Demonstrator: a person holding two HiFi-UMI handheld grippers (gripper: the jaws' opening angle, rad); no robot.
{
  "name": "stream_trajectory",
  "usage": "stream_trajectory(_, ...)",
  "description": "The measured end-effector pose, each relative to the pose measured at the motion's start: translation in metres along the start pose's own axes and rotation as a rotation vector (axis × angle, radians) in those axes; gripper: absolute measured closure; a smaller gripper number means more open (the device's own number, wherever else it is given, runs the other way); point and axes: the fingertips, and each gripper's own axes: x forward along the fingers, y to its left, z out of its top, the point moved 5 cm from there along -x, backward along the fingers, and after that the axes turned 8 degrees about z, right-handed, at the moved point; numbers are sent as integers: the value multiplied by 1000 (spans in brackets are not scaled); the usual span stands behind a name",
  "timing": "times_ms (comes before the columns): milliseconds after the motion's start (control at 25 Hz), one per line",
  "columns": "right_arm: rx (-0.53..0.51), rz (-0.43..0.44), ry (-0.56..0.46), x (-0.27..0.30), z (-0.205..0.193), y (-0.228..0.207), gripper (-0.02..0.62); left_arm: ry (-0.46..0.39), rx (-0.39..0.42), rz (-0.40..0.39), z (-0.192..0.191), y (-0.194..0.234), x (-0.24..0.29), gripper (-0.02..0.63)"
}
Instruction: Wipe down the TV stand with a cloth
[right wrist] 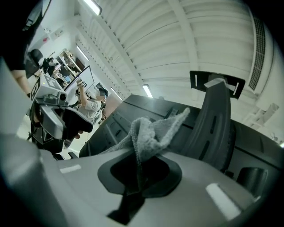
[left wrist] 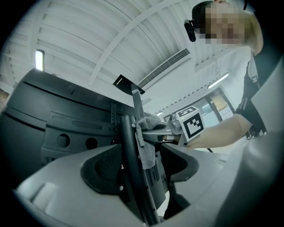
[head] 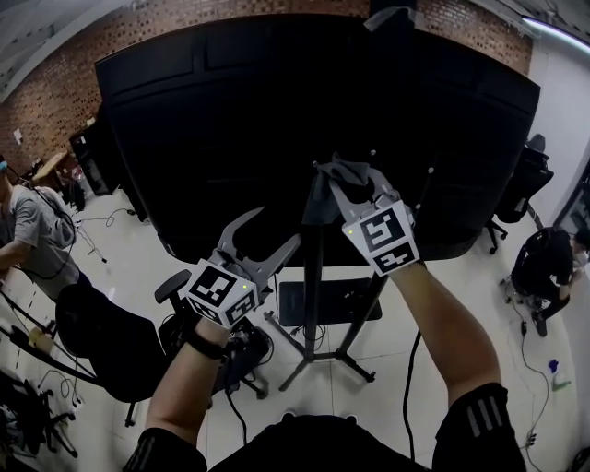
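I'm in an open office or lab workroom. A brick wall (head: 55,83) runs beyond my left gripper (head: 277,226), and a person in a grey shirt (head: 37,226) is off to its left. Out past my right gripper (head: 355,180) stands an office chair (head: 530,175), and another person (head: 544,263) crouches on the white tiled floor (head: 138,249), where cables (head: 109,218) trail. Above both grippers is a ribbed white ceiling (left wrist: 111,40) with strip lights (left wrist: 39,60).

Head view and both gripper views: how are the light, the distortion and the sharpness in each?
Head view: strong fisheye bending, the black TV back loses detail. Left gripper view: bright ceiling, dark stand pole. Right gripper view: cloth sharp, ceiling lamp glares.
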Motion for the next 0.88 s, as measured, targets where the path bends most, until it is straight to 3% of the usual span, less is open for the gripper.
stream_trajectory(600,217,48,0,-2,-71,38,566,121,-62,-2,-73,-19,-9,299)
stream_trajectory(880,295,71,48,-1,-112,70,566,200,-106,2,-118,-20,-11,299)
